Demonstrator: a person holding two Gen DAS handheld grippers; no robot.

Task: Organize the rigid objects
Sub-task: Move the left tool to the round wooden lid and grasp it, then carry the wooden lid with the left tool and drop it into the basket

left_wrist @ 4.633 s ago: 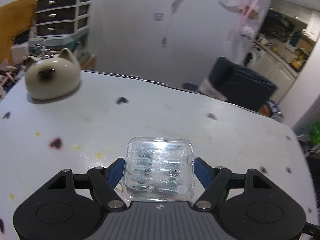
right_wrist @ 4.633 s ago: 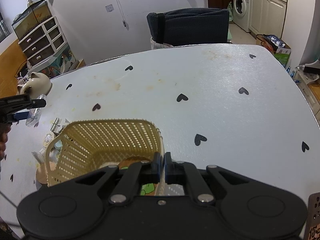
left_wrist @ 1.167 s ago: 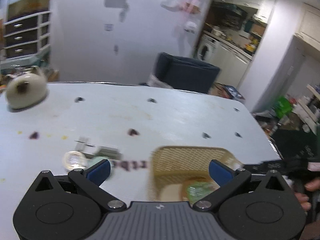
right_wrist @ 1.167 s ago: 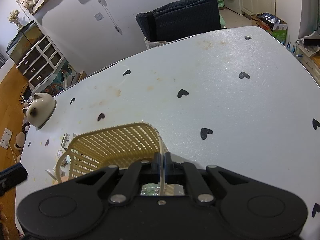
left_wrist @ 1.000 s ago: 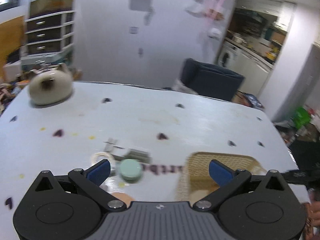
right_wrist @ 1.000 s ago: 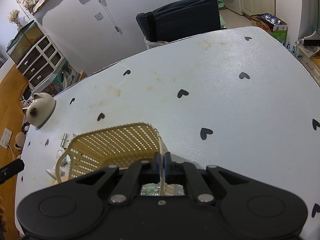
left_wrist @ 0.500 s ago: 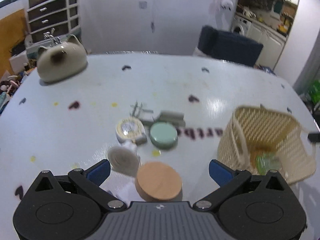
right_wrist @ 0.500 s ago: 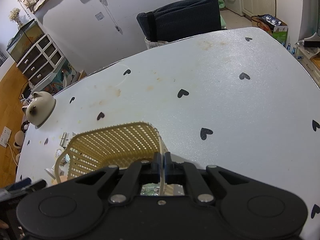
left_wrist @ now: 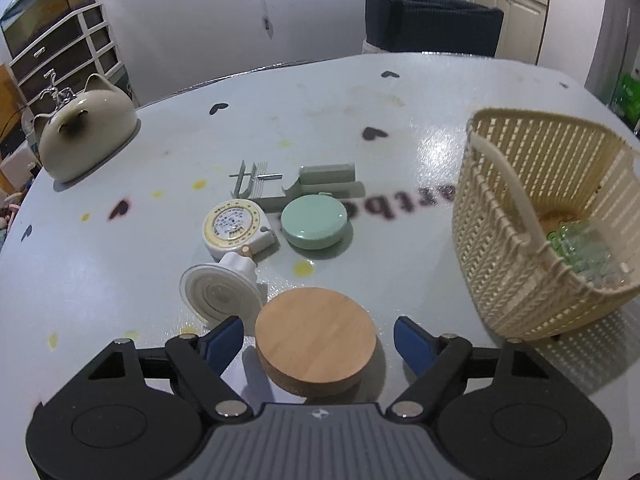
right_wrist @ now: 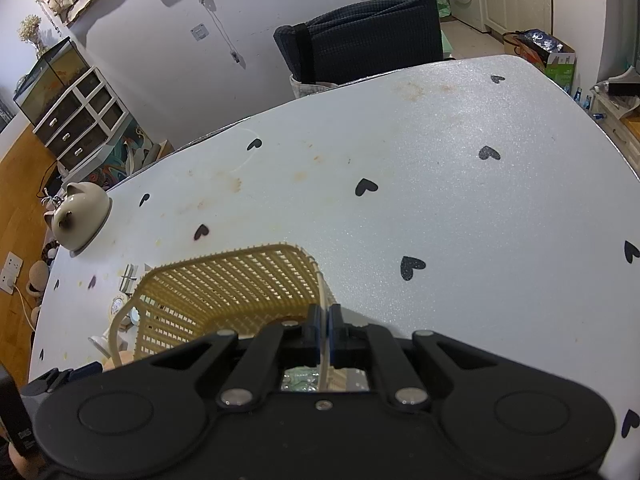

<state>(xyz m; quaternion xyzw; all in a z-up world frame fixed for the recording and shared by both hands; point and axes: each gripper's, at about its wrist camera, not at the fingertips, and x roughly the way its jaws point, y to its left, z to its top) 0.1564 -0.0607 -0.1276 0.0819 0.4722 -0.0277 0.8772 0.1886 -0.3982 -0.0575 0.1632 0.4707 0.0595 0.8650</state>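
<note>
Left gripper [left_wrist: 318, 340], jaws closing, straddles a round wooden disc [left_wrist: 316, 338] lying flat on the table [left_wrist: 400, 92], lower centre of frame; pads not yet touching it. Pale, smooth grain, thick edge. Right gripper [right_wrist: 324, 326] is clamped on the cream woven basket [right_wrist: 240, 280] handle.

Round wooden disc [left_wrist: 316, 338] flat on table, nearest. White suction cup [left_wrist: 220, 290] on its side, just left. Tape measure [left_wrist: 236, 228], green lid [left_wrist: 314, 220] behind. Wicker basket [left_wrist: 516, 268] tilted, right, holding clear box [left_wrist: 580, 248].
</note>
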